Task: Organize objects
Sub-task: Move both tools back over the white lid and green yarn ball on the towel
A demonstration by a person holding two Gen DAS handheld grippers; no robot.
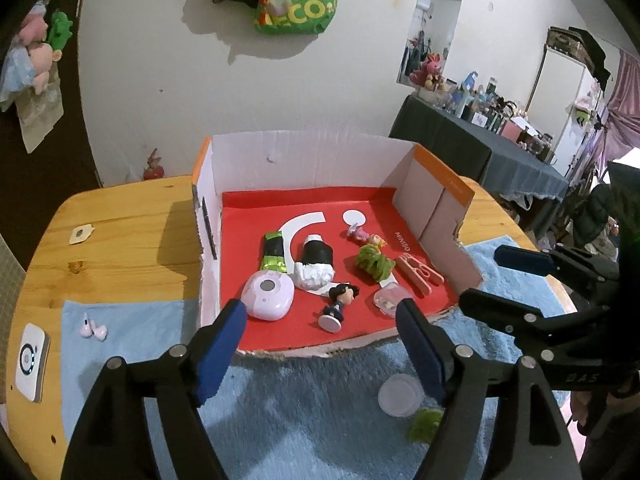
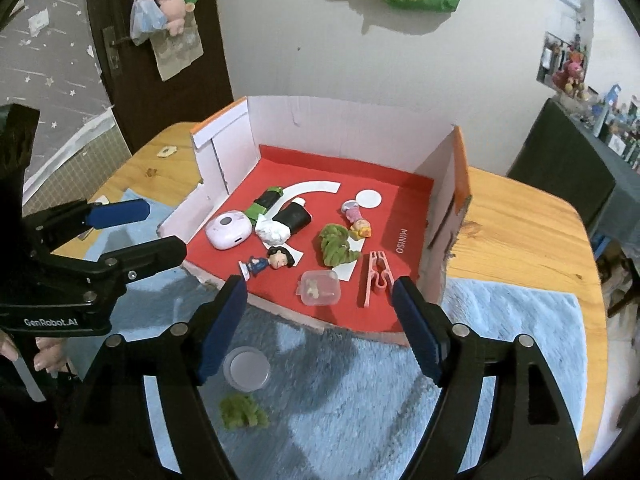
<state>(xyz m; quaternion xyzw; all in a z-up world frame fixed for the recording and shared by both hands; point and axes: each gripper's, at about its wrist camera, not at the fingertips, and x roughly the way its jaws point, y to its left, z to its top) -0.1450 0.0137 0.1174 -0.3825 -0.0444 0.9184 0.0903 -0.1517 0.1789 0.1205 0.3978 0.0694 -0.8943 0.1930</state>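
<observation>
On the far left edge of the round wooden table (image 1: 120,224), a flat white square device (image 1: 31,362) with a ring on its face lies beside the fluffy blue mat (image 1: 304,412). A pair of pale pink earbuds (image 1: 93,329) rests on the mat's left strip.

My left gripper (image 1: 320,344) is released: its blue ribbed pads (image 1: 218,354) stand wide apart with nothing between them, above the mat just in front of the tray.

The cardboard box tray (image 1: 308,152) has white inner walls, orange-trimmed edges, a torn front lip and a smooth red floor. Inside it, left to right: a glossy lilac rounded case (image 1: 269,295); a green and black wrapped packet (image 1: 275,251); a black cylinder with crumpled white material at one end (image 1: 316,262); a dark-haired figurine (image 1: 339,305) on a round white base, leaning over; a fuzzy green toy (image 1: 374,262); a small pink figurine with yellow hair (image 1: 366,236) lying flat; a clear plastic box (image 1: 390,299); a pink plastic clothespin (image 1: 420,274).

On the mat, outside the tray, a translucent round lid (image 2: 246,368) lies next to a second fuzzy green clump (image 2: 242,411).

My right gripper (image 2: 318,330) is likewise released, its pads spread and empty, hovering over the mat at the tray's front edge near the clothespin.
</observation>
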